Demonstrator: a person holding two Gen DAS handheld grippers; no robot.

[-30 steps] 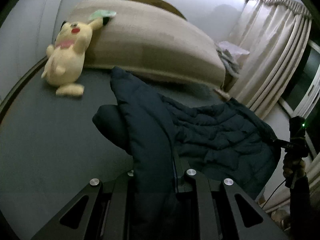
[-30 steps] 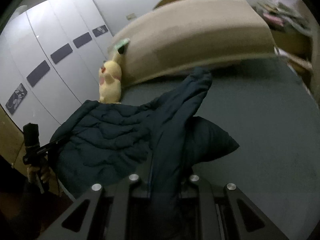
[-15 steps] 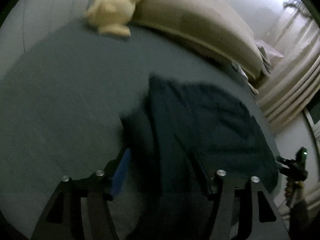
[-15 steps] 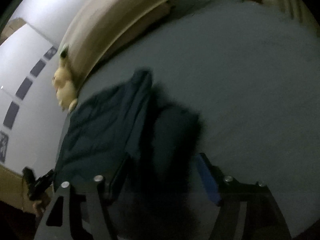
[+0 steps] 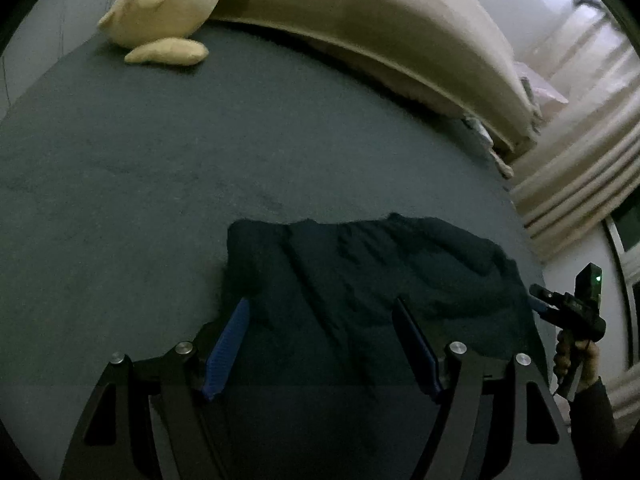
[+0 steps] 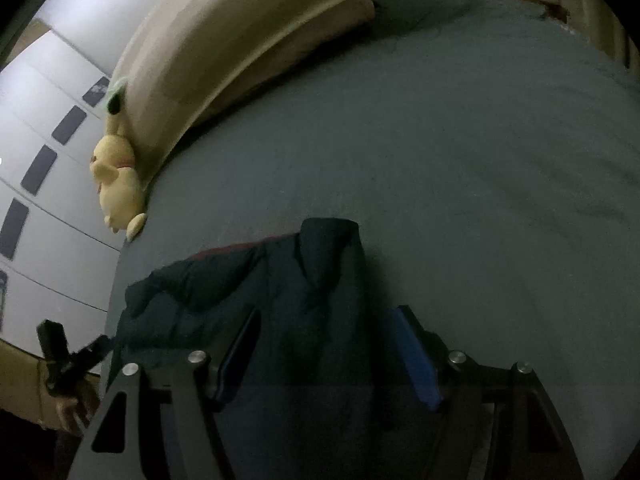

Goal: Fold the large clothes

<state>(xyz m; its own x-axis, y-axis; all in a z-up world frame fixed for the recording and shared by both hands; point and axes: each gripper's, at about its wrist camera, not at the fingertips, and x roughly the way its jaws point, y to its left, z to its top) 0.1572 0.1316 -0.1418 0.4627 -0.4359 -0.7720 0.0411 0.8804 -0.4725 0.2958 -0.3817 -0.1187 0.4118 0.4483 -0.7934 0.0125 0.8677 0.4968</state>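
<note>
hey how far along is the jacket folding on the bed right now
Done: the dark puffer jacket lies on the grey bed, doubled over near its front edge. In hand: nothing; the left gripper and right gripper have just been opening, with jacket fabric loose between the jaws. Left: it looks bulky and uneven, so probably further folds and smoothing.

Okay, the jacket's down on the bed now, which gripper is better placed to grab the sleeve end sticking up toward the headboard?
Probably the right gripper. In its view the jacket's sleeve end lies straight ahead between its open jaws. The left gripper, also open, faces the jacket's wider body, with that sleeve not clearly ahead.
</note>
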